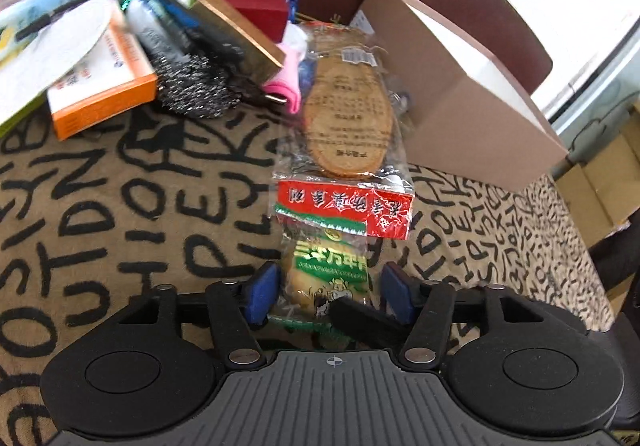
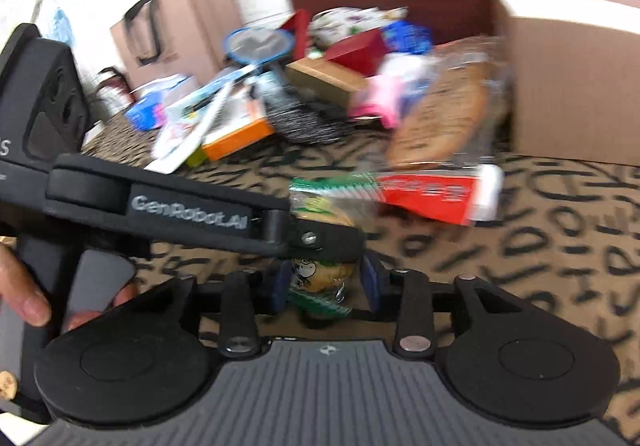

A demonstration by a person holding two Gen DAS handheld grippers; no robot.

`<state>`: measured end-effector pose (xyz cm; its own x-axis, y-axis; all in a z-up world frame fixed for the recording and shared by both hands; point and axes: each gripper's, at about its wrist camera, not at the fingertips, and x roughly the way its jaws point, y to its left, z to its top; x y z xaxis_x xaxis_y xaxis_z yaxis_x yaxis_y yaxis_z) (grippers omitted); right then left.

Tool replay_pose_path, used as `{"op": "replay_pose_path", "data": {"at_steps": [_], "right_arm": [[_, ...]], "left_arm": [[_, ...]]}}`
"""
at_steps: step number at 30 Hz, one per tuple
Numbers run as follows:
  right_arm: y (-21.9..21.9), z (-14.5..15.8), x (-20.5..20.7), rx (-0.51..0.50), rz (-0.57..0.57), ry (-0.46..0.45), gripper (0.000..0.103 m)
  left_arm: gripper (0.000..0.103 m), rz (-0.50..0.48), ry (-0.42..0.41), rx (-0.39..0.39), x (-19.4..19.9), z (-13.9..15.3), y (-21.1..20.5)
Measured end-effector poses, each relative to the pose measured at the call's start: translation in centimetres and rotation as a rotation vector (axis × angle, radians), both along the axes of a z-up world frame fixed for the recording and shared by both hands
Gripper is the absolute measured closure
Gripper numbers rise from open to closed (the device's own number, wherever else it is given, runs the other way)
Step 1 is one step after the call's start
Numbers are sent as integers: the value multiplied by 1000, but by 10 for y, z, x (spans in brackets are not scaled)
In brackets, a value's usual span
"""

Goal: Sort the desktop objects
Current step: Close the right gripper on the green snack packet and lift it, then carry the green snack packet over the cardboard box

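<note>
A small green snack packet [image 1: 326, 278] lies on the lettered cloth between the blue pads of my left gripper [image 1: 330, 296], whose jaws stand open around it. In the right wrist view the same packet [image 2: 320, 278] sits between the open pads of my right gripper [image 2: 326, 282], and the left gripper's black finger [image 2: 320, 238] crosses over the packet. A clear bag with a brown insole and red header [image 1: 346, 142] lies just beyond it, and shows in the right wrist view [image 2: 440, 118].
A heap of mixed objects [image 1: 132, 46] fills the far left: an orange box [image 1: 104, 86], a black brush [image 1: 192, 82], a red box [image 1: 252, 4], a pink item [image 1: 286, 78]. A brown cardboard box [image 1: 456, 86] stands at the far right. The lettered cloth [image 1: 120, 206] covers the table.
</note>
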<state>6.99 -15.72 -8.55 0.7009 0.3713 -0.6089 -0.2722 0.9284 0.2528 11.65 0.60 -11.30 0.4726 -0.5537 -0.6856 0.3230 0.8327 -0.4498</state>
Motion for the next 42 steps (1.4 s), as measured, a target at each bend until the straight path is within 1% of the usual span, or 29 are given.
{"op": "replay_pose_path", "data": {"at_steps": [1,3,6,8,10,12,14,15,16,17,22,24,27,30,33,38,40,42], "right_arm": [[-4,0,-1,-4,-26,-7,48],[-13,-1,-2,6,-42,-6,47],[-17,-4,-2,23,-35,2,48],[-16,-5,-1,51,-24,8,51],[-14,-7,1,69,-10,10,55],[-11,-8,4,83,-3,15,58],[-10,-9,4,89,-3,16,59],[-12,-9,4,96,-3,19,59],[-13,-10,4,105,-5,25,60],[-15,-10,3,114,-7,28,62],[-24,-4,-7,106,-24,26,63],[-32,2,-12,103,-39,16,63],[-47,16,-21,90,-75,-21,63],[-63,39,-27,61,-113,-82,63],[-81,63,-26,27,-141,-149,63],[-108,100,-7,-22,-173,-237,63],[-118,113,6,-30,-179,-261,63],[-123,124,20,-48,-181,-280,63]], "left_arm": [[28,0,-2,8,0,1,-2],[28,3,1,16,1,1,-3],[30,0,3,41,1,3,-7],[35,-12,-4,77,0,6,-10],[36,-20,-9,107,1,6,-14],[36,-16,-8,114,2,5,-15],[36,-14,-8,122,2,6,-16],[37,-15,-11,131,1,6,-18],[49,-12,-12,145,1,7,-20],[52,-10,-12,151,0,9,-22],[53,-25,-15,150,-8,17,-38],[53,-44,-35,142,-10,25,-49],[53,-84,-88,123,-12,45,-70],[53,-114,-157,91,-10,68,-91],[53,-130,-214,60,0,91,-112],[52,-133,-307,23,25,127,-142],[52,-134,-324,5,41,137,-152],[52,-124,-324,-16,58,142,-159]]}}
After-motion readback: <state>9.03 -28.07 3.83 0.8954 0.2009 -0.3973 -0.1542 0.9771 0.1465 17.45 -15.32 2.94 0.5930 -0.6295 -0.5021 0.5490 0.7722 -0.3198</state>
